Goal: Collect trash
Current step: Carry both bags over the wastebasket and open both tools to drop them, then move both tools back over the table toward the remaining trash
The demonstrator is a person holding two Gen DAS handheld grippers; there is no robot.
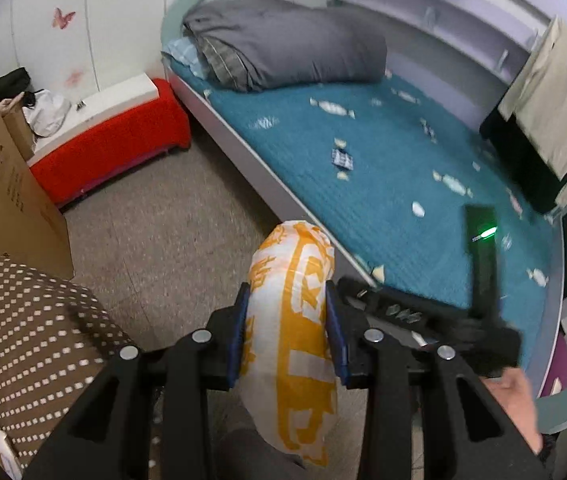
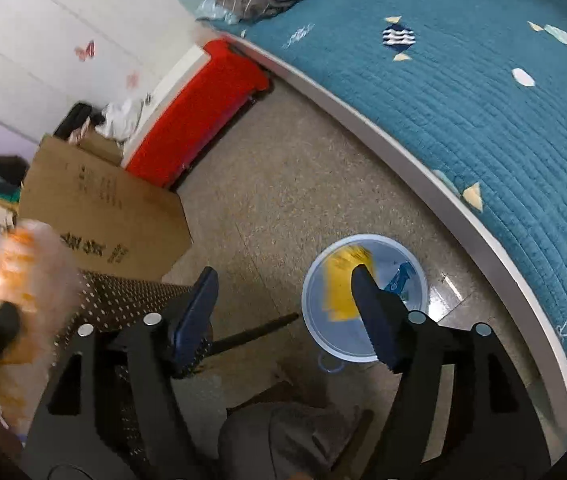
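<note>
— What have you got in your left gripper (image 1: 287, 308)?

— My jaws are clamped on a white and orange plastic bag (image 1: 291, 320). It stands upright between the two blue pads (image 1: 240, 334), pinched at its middle. Its rounded top pokes out past the fingertips and its lower end hangs below, toward me. I hold it above the speckled floor (image 1: 155, 232), just beside the edge of the bed (image 1: 363, 152) with the teal cover.

— And your right gripper (image 2: 283, 292)?

— My jaws there stand wide apart with nothing between them. Just beyond the right fingertip, a pale blue bin (image 2: 339, 340) sits on the floor close to the bed frame. Inside it lie a yellow wrapper (image 2: 341, 280) and a small blue scrap (image 2: 401, 274).

— Does the bag show from that side?

— Yes, as an orange and white blur at the far left edge of the right wrist view, well apart from the bin.

— What else is around?

— A cardboard box (image 2: 99, 208) near a red bench (image 2: 195, 120), a brown dotted cushion (image 1: 27, 340) low on my left, and a grey blanket (image 1: 283, 40) bundled at the head of the bed.
</note>
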